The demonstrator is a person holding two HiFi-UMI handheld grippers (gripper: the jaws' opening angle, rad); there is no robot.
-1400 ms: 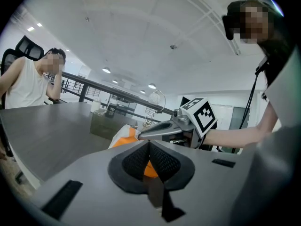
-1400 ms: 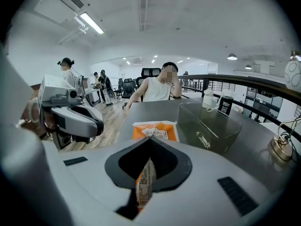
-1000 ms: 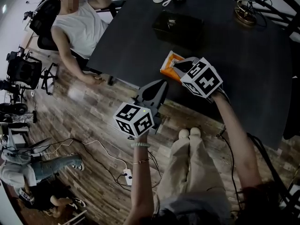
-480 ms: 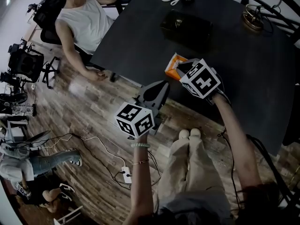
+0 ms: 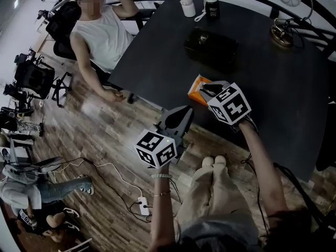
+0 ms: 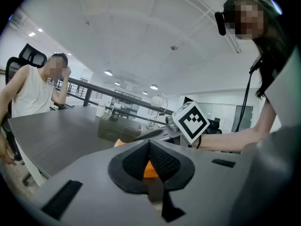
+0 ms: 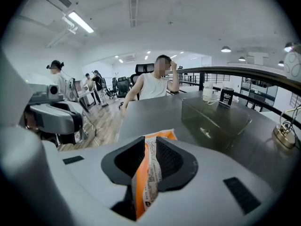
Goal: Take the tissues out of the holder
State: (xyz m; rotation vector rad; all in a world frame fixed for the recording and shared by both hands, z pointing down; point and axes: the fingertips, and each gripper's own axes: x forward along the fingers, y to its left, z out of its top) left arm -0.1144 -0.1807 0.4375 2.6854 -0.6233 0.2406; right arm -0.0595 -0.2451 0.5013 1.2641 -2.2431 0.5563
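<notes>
Orange tissue pack [image 7: 150, 175] stands between the right hand-held gripper's [image 7: 149, 142] jaws — just opening, grip released.

At the far corner of my dark table [image 5: 273, 77], a person in a white sleeveless top [image 5: 102, 35] sits on a black office chair [image 5: 59, 30], 1 hand raised to the head. Near the table's far edge, 1 white bottle [image 5: 187, 6] and 1 dark can [image 5: 212, 7] stand close together. A white power strip [image 5: 143, 206] lies on the wood floor [image 5: 100, 135].
</notes>
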